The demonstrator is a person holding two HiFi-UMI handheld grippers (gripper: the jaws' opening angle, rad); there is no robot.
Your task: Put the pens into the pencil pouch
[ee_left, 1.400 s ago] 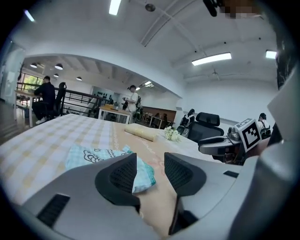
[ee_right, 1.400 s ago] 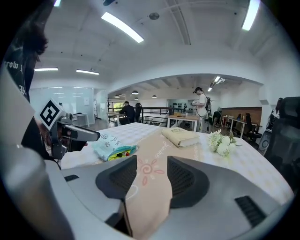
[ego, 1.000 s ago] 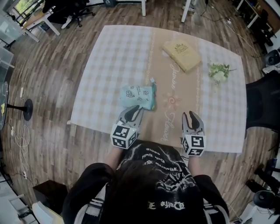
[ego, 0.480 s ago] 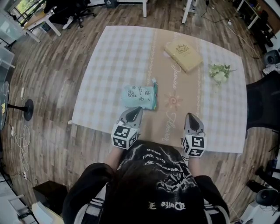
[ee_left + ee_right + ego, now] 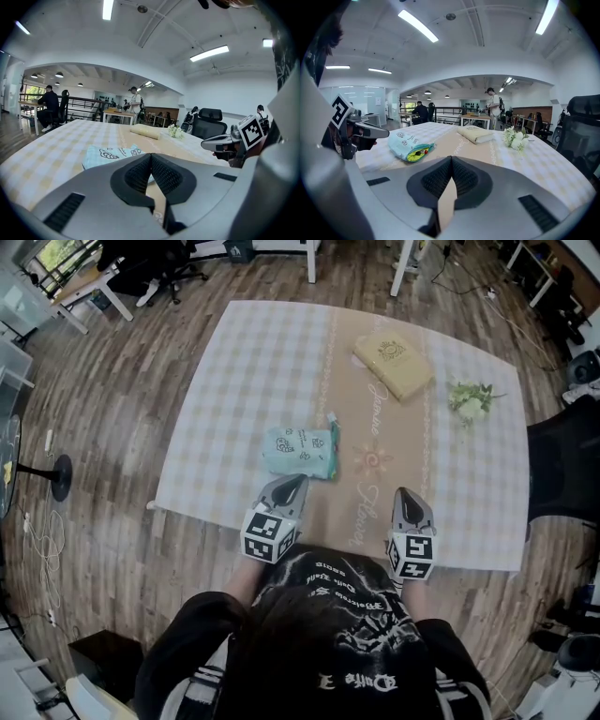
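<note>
1. Read left gripper (image 5: 296,481) and right gripper (image 5: 405,494), lower centre of head view: jaws pressed together, empty.
2. Locate pencil pouch (image 5: 300,452) at centre, just above left gripper, apart from it.
3. Check its open mouth: pens (image 5: 417,153) apparently inside already.
4. Scan table (image 5: 234,381) for stray pens; none visible.
5. Spread jaws before any regrasp; avoid spilling contents.
</note>
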